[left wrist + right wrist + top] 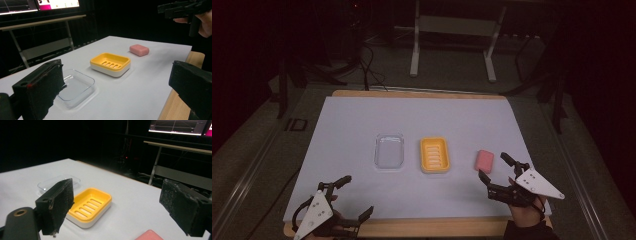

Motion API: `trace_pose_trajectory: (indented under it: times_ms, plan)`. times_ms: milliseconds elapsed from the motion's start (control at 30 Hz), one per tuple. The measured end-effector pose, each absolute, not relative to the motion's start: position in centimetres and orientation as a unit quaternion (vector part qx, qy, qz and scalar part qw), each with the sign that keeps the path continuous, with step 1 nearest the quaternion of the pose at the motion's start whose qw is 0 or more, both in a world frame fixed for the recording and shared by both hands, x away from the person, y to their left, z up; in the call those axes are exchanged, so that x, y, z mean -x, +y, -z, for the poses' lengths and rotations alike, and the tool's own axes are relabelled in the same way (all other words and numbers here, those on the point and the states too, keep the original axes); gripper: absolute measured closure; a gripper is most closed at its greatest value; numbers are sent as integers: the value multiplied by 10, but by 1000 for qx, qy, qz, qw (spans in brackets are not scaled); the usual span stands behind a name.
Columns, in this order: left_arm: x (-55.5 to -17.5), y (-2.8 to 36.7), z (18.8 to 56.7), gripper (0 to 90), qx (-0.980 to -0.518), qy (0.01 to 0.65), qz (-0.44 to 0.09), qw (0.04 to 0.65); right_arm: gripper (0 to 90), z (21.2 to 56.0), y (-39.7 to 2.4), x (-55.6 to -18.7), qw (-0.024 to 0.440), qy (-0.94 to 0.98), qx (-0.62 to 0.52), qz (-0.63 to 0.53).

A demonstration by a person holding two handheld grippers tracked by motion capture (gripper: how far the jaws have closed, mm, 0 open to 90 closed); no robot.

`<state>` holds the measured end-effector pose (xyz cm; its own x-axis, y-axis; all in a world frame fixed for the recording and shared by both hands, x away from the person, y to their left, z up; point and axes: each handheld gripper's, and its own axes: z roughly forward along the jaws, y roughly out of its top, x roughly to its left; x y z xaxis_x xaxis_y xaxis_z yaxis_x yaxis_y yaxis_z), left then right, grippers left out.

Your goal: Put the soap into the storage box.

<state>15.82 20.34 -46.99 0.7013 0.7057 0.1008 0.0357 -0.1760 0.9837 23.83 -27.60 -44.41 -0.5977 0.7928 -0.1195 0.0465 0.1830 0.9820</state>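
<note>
A pink soap bar [484,160] lies on the white table sheet [422,117], right of a yellow soap dish [435,154] with a slotted floor. Left of the dish sits a clear plastic tray [389,151]. My right gripper [493,166] is open just in front of the soap, with nothing between its jaws; the soap [150,235] peeks in at the bottom of the right gripper view. My left gripper [358,195] is open and holds nothing near the front left edge, facing the tray [75,87] and dish [110,63].
The sheet lies on a wooden board [422,227] whose edge shows at the front. Beyond the table stand a white metal frame [452,30] and cables [369,65] on a dark floor. A lit monitor [178,126] glows in the background.
</note>
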Motion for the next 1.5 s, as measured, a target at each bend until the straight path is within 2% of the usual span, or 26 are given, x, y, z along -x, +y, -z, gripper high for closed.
trace_pose_trajectory:
  times_ms: [267, 600, 800, 900, 1133, 1333, 1500]
  plan:
    - [-158, 202, 471, 5, -721, 255, -288, 577, 119, 446, -269, -240, 339, 717, -283, -540]
    - [-158, 201, 471, 5, -723, 255, -287, 575, 119, 439, -265, -246, 326, 750, -273, -506]
    - [-158, 201, 471, 5, -727, 252, -286, 571, 119, 441, -264, -257, 295, 780, -303, -461]
    - [-157, 200, 471, 5, -727, 252, -286, 571, 122, 445, -262, -260, 295, 782, -326, -441]
    - [-157, 199, 472, 5, -731, 250, -286, 567, 124, 450, -260, -265, 239, 799, -362, -416]
    - [-157, 198, 472, 5, -732, 250, -286, 565, 124, 451, -261, -268, 236, 804, -378, -394]
    - [-157, 197, 472, 5, -734, 248, -288, 563, 124, 450, -258, -270, 193, 819, -414, -347]
